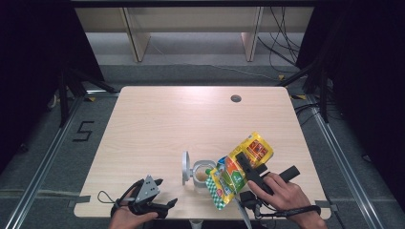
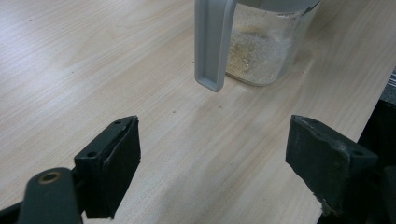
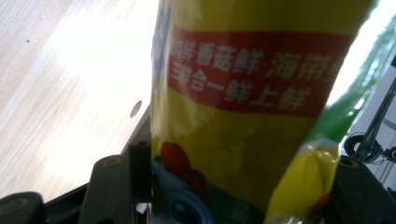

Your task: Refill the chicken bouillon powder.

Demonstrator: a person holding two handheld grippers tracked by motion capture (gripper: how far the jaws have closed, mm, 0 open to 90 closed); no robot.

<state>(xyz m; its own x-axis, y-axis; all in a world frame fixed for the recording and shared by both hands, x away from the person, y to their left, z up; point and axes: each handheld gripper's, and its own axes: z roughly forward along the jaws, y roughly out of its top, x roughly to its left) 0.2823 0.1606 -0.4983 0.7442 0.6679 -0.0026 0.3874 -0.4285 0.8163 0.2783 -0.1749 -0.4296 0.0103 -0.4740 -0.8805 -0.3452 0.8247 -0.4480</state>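
Two grippers: right gripper (image 1: 249, 172) clamped on seasoning pouch (image 1: 241, 168), tilted over open jar (image 1: 202, 174) for pouring; left gripper (image 1: 161, 193) idle, jaws apart.

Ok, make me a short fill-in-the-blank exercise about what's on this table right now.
1. The right gripper is shut on a yellow and green ____.
2. The pouch is tipped over a clear ____ with a grey handle.
3. The left gripper has its jaws ____, with nothing between them.
4. The jar stands on a ____ table.

Missing words: pouch; jar; open; wooden

Floor mark (image 1: 85, 130) "5"; pouch (image 3: 243, 84) red band w/ Chinese text
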